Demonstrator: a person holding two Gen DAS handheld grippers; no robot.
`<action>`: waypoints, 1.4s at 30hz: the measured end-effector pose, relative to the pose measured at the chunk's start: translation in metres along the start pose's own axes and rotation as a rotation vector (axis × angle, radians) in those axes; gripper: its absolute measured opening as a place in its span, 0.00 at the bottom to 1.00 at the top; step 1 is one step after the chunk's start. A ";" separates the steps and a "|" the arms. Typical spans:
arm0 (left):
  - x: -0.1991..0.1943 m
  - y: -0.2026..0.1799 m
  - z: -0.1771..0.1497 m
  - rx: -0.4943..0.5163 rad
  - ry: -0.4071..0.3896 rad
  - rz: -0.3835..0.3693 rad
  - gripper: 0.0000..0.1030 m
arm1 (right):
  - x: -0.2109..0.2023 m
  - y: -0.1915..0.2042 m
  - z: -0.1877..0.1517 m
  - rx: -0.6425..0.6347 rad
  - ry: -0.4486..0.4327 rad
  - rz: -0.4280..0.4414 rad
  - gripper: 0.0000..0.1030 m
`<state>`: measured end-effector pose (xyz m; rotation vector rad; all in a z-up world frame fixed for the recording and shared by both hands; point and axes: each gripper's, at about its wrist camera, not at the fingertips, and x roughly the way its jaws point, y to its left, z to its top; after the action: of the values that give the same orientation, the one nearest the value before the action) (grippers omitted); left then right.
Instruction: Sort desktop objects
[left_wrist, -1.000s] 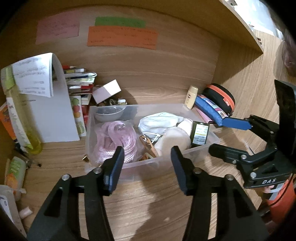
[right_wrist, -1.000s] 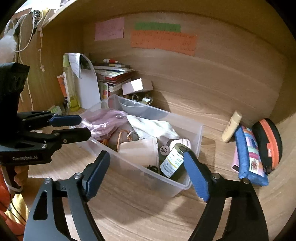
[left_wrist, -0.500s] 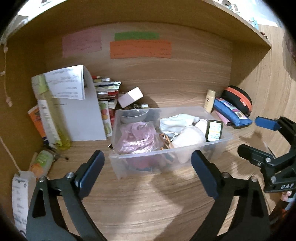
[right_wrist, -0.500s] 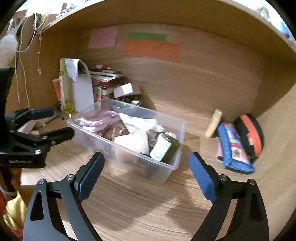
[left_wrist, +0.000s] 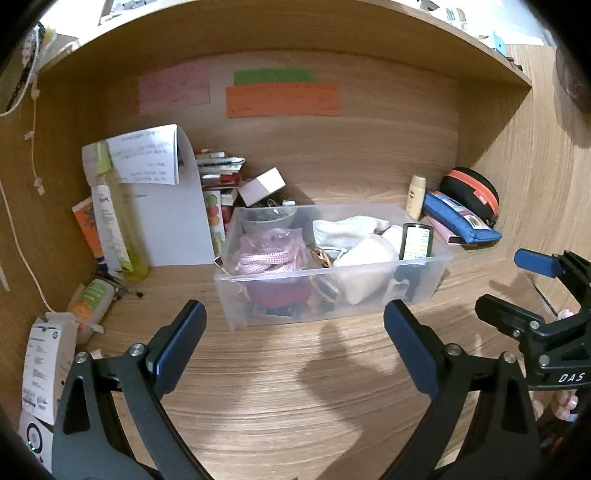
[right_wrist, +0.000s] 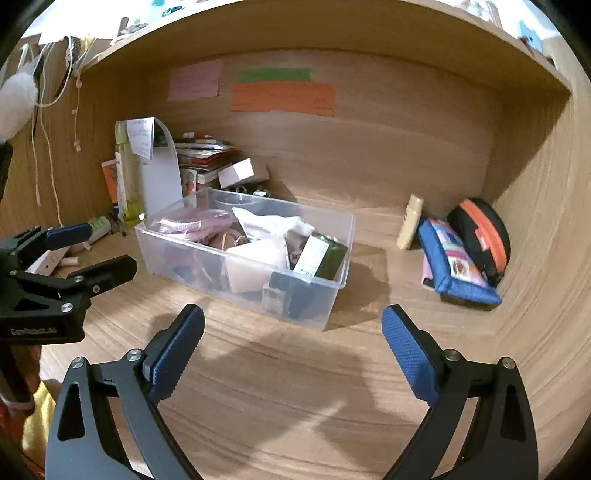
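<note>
A clear plastic bin (left_wrist: 424, 284) (right_wrist: 332, 291) stands on the wooden desk. It holds a pink cord bundle (left_wrist: 266, 251), white cloth (left_wrist: 347, 227), a dark bottle with a label (left_wrist: 417, 242) (right_wrist: 321, 254) and other small items. My left gripper (left_wrist: 293, 314) (right_wrist: 107, 247) is open in front of the bin, apart from it, with nothing between its fingers. My right gripper (right_wrist: 292, 314) (left_wrist: 517, 284) hangs before the bin's right end. Its jaws are opening and nothing is between them.
A blue pencil case (right_wrist: 454, 266), a black and orange case (right_wrist: 480, 229) and a cream tube (right_wrist: 410, 221) lie at the right wall. Stacked books (left_wrist: 218, 170), a curled white sheet (left_wrist: 166, 221), a small white box (left_wrist: 262, 186) and a green tube (left_wrist: 92, 295) crowd the left.
Both grippers have opened wide and drawn back from the bin, which now looks smaller and farther away. The bin and its contents have stayed in place.
</note>
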<state>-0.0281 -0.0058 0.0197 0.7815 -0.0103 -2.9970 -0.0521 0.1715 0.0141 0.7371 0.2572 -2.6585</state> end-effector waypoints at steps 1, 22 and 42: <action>-0.001 0.000 -0.001 -0.002 -0.005 0.002 0.95 | 0.000 -0.001 -0.001 0.009 0.001 0.005 0.94; 0.005 -0.001 -0.003 -0.003 -0.009 0.010 0.95 | 0.000 -0.006 -0.002 0.065 0.006 0.027 0.94; 0.011 0.000 -0.003 -0.008 0.005 -0.011 0.95 | 0.005 -0.009 -0.003 0.097 0.024 0.051 0.94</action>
<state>-0.0366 -0.0059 0.0116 0.7912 0.0060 -3.0037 -0.0584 0.1796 0.0094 0.7958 0.1147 -2.6308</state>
